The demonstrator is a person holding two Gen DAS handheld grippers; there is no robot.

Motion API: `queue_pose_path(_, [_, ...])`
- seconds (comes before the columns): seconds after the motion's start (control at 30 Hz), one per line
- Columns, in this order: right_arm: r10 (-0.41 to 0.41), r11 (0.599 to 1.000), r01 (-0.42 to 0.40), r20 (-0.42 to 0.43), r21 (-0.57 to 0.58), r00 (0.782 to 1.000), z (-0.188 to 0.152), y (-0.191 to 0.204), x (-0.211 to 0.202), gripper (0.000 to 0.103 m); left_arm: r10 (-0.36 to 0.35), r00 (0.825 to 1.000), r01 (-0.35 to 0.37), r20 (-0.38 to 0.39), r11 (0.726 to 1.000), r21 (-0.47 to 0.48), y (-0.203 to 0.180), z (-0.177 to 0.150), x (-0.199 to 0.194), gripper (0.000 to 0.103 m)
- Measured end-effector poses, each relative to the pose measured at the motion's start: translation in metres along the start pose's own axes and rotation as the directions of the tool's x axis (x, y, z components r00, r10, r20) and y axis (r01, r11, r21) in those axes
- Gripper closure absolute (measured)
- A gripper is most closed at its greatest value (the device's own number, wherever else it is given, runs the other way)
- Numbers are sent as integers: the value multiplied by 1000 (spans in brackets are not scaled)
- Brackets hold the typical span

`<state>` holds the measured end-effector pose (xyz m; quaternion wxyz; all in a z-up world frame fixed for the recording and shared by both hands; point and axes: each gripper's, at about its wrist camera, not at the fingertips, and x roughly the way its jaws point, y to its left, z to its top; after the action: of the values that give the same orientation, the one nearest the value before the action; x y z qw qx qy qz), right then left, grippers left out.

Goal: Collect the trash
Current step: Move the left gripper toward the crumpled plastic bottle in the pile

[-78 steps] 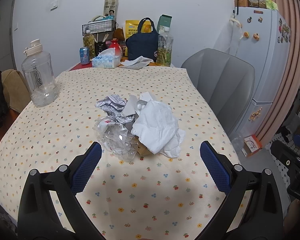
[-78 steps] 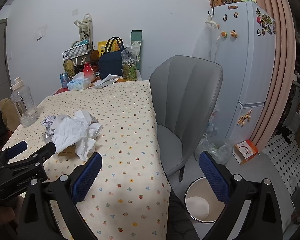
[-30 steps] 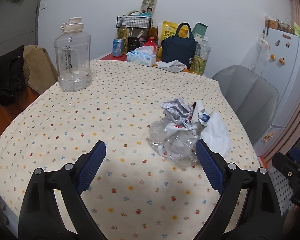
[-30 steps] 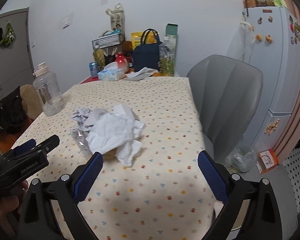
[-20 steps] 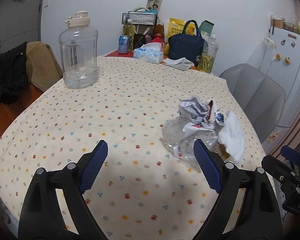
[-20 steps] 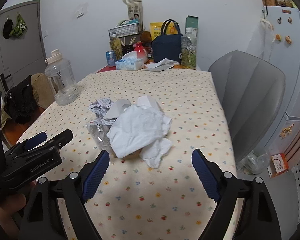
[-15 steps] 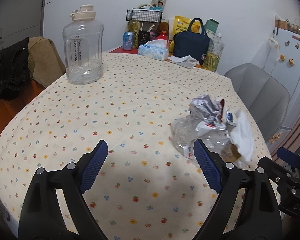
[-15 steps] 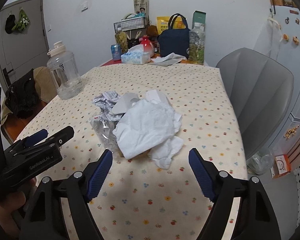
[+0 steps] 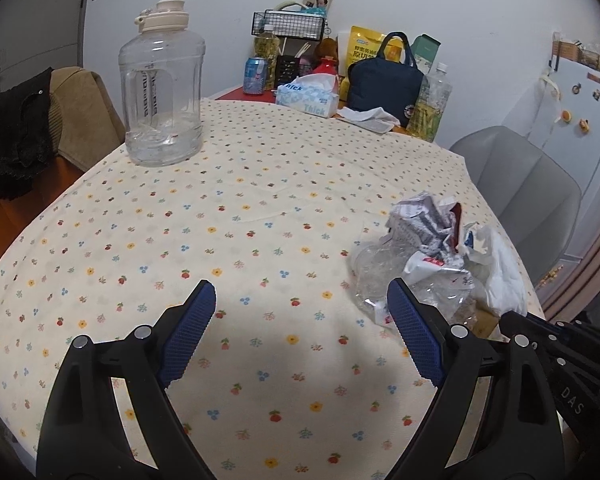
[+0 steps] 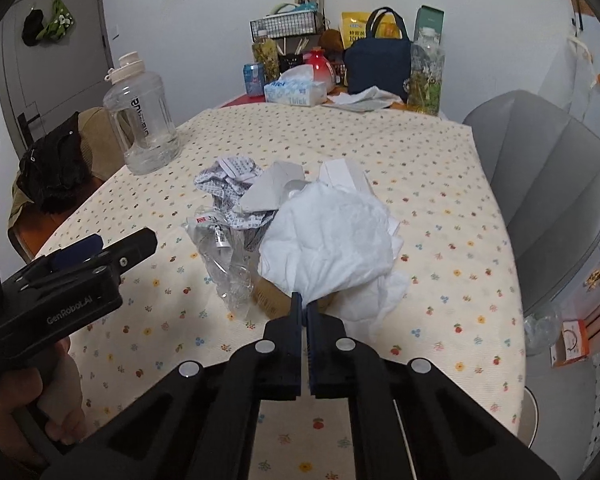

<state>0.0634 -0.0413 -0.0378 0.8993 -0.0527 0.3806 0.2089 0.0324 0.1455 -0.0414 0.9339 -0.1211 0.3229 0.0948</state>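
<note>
One heap of trash sits on the right half of the tabletop [image 10: 440, 168], toward the grey chair [image 10: 548, 184]: a white tissue wad [image 10: 332, 240] on top, crumpled printed paper [image 10: 230, 182] behind it, a crushed clear plastic bottle [image 10: 224, 264] on the left flank, and a corner of brown cardboard [image 10: 266, 294] poking out underneath.

Right gripper [image 10: 304, 302]: fingers together, tips at the near lower edge of the tissue wad. From the wrist view a fold of tissue appears pinched between them, but the contact is right at the tips and partly hidden, so the bite looks shallow.

Left gripper [image 9: 300, 332]: fingers wide apart over bare cloth, nothing between them; the heap lies just beyond its right finger [image 9: 414, 336], with the bottle [image 9: 384, 276] nearest.

Step in hand, as I read it: lift the tissue off the pile.

- Raise slowly and straight at first; tissue tears or slips from a tip-only pinch. If it slides, reopen and bite deeper into the wad.
- Watch that the loose white sheet beside the wad does not drag off with it and scatter.
- The bottle is light and springy; steady it with the left fingers, or take it across its crushed waist.
- Keep both tools clear of the big water jug [image 9: 162, 76] and the tissue box [image 9: 308, 98]; those do not look like trash.
</note>
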Motion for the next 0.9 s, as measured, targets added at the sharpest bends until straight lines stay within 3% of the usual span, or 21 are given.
queue_pose_path(0.47, [-42, 998, 39, 66, 53, 997, -1, -32, -40, 100, -105, 994, 106, -5, 993, 48, -51, 4, 3, 16])
queue_pose_path(0.73, [-69, 994, 62, 77, 87, 995, -8, -51, -50, 100, -90, 995, 92, -43, 994, 57, -68, -4, 23, 16])
queue_pose_path(0.9, [-76, 993, 68, 76, 100, 994, -10, -56, -52, 100, -93, 994, 95, -60, 995, 42, -66, -5, 28, 37])
